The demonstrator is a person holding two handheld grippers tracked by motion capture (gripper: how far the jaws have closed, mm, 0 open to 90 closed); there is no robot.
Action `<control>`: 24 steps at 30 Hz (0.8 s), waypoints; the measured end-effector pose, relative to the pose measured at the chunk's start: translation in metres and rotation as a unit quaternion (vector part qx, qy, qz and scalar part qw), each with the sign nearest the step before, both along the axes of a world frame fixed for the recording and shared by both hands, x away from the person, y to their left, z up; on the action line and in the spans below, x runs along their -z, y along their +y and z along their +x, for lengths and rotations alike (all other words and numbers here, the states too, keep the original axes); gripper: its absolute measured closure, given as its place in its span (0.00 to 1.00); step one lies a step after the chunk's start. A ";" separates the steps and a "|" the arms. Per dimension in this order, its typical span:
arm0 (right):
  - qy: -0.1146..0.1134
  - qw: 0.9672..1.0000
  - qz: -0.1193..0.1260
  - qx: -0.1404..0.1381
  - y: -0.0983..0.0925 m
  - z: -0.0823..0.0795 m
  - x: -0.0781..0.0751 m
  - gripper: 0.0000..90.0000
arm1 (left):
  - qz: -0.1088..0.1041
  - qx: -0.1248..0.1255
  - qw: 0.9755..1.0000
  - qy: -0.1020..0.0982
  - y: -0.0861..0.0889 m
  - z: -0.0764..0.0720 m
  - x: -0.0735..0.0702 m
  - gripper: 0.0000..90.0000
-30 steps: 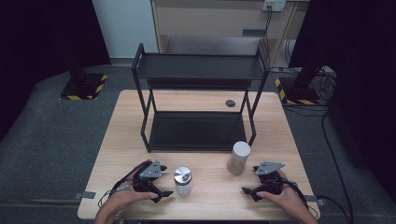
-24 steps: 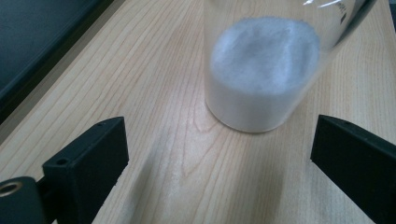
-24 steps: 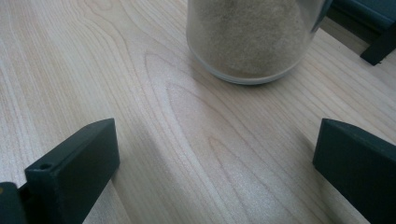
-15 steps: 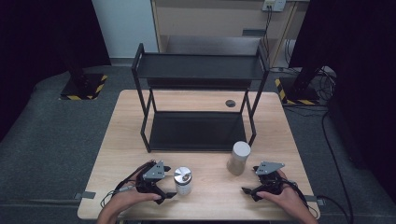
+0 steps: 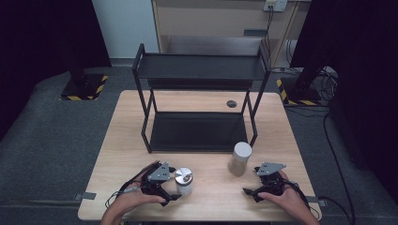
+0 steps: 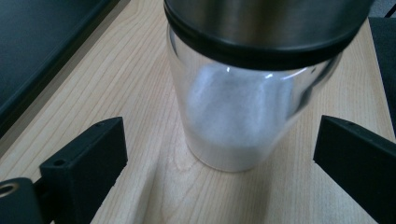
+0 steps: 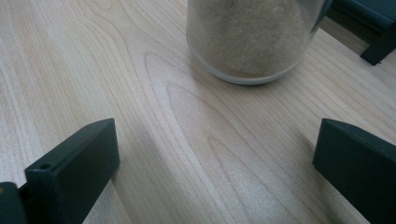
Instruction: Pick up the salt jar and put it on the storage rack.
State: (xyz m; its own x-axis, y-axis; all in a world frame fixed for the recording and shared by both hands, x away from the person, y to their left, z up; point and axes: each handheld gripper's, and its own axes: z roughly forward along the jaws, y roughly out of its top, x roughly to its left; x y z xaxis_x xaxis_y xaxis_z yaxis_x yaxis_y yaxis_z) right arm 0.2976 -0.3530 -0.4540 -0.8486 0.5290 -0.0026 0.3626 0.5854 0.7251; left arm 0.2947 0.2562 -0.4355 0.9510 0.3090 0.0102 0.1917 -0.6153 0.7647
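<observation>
Two jars stand on the light wooden tabletop (image 5: 211, 201), the black two-tier metal rack (image 5: 199, 101) beyond them. Left gripper (image 5: 174, 188) lies low, spread wide — the small clear glass jar with a steel lid (image 6: 243, 93) between its jaws, untouched. Right gripper (image 5: 251, 185), also spread, faces the taller sand-filled jar (image 7: 250, 37) just ahead.

On the desk (image 5: 141, 122), the left claw (image 5: 174, 187) sits just beside a short metal-lidded jar (image 5: 183, 181), while the right claw (image 5: 250, 185) rests near a taller jar (image 5: 240, 159) before a black shelf rack (image 5: 199, 70).
</observation>
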 end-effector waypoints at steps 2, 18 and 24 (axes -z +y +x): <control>0.000 1.000 0.000 0.000 0.000 0.000 0.000 0.01 | -0.004 0.000 1.000 0.001 -0.001 0.000 0.001 0.02; 0.000 1.000 0.000 0.000 0.000 0.000 0.000 0.01 | -0.011 0.009 1.000 -0.003 -0.017 0.003 0.006 0.03; 0.000 1.000 0.000 0.000 0.000 0.000 0.000 0.01 | -0.013 0.011 1.000 -0.002 -0.020 0.004 0.010 0.06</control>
